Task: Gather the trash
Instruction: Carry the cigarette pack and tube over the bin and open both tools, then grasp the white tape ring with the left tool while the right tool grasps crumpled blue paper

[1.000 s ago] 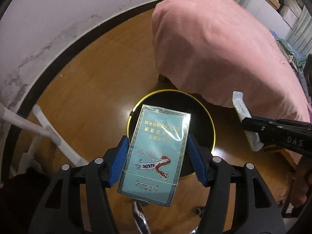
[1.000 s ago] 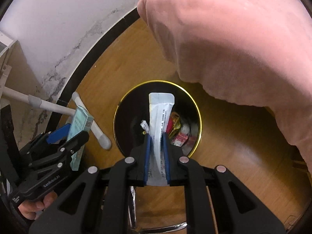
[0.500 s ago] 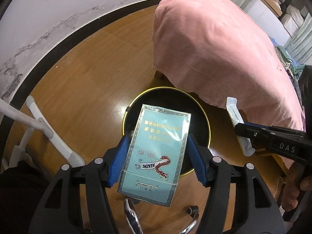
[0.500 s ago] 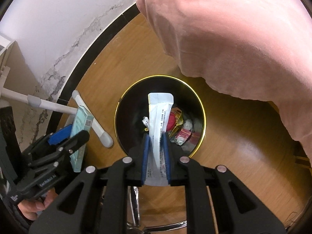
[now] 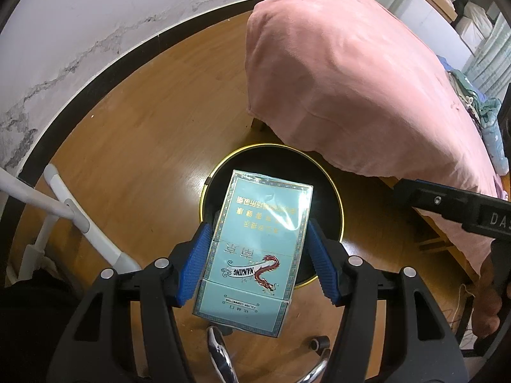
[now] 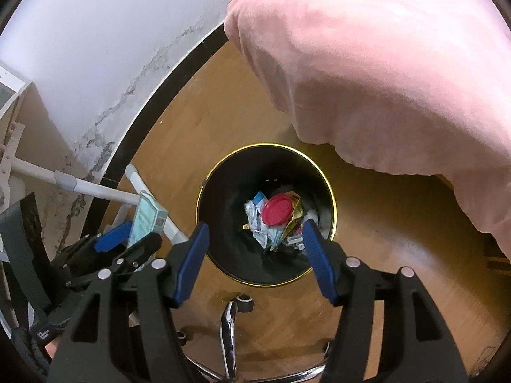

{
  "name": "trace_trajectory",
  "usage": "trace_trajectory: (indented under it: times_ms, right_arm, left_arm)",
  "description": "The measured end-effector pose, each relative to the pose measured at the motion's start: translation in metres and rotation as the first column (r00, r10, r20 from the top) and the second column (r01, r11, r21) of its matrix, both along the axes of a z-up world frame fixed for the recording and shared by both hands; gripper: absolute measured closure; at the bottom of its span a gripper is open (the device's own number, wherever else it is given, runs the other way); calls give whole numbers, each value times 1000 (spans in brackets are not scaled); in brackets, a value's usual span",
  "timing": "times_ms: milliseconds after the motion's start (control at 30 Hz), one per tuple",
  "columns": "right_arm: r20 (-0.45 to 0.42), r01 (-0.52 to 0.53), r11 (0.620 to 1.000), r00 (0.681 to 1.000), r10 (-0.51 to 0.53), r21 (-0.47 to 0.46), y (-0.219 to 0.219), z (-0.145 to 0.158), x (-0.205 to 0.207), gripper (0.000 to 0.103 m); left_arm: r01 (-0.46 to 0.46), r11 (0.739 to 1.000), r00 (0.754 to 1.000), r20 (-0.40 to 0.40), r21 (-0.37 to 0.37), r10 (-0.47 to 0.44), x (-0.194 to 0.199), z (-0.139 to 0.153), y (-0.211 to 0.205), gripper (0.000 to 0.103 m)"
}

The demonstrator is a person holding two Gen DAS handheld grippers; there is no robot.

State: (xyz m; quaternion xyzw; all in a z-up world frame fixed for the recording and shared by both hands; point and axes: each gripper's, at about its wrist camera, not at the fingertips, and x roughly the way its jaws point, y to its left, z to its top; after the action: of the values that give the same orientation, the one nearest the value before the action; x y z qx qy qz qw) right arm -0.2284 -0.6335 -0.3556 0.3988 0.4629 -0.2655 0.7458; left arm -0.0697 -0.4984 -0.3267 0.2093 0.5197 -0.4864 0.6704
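left tongs (image 5: pixel 257 260) around cigarette pack (image 5: pixel 255 249)

A home bedroom: pink bedspread (image 5: pixel 351 79) draped over a bed, wooden floor (image 5: pixel 143 134) beside it, and a black bin (image 6: pixel 223 210) at its corner.

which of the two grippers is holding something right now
The left gripper: its blue pads clamp a teal cigarette pack over the black bin. The right gripper stands open and empty.
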Motion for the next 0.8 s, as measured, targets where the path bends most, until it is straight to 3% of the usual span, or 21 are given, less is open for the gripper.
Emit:
trace_trajectory:
  times_ms: [133, 200, 233, 400, 600, 800]
  right_arm:
    - [16, 30, 999, 999, -30, -12, -3, 9, -7, 41]
    - [25, 46, 999, 999, -45, -20, -5, 14, -11, 40]
    - [30, 52, 998, 998, -52, -21, -5, 17, -14, 39]
    - [53, 80, 996, 996, -77, -51, -8, 35, -27, 39]
    - [80, 94, 986, 993, -84, -137, -8, 73, -36, 35]
    - [142, 19, 975, 990, 13, -220, 9, 131, -14, 26]
  left_arm:
    - [37, 999, 999, 13, 2, -37, -9, 9, -7, 42]
    - [67, 998, 997, 30, 9, -68, -16, 16, -14, 29]
    - [77, 997, 996, 38, 6, -77, -18, 22, -17, 18]
    - [102, 994, 993, 55, -38, -100, -26, 59, -27, 13]
    - [141, 983, 981, 150, -118, -123, -37, 140, -13, 9]
    - [155, 970, 949, 302, -187, -93, -25, 241, 50, 7]
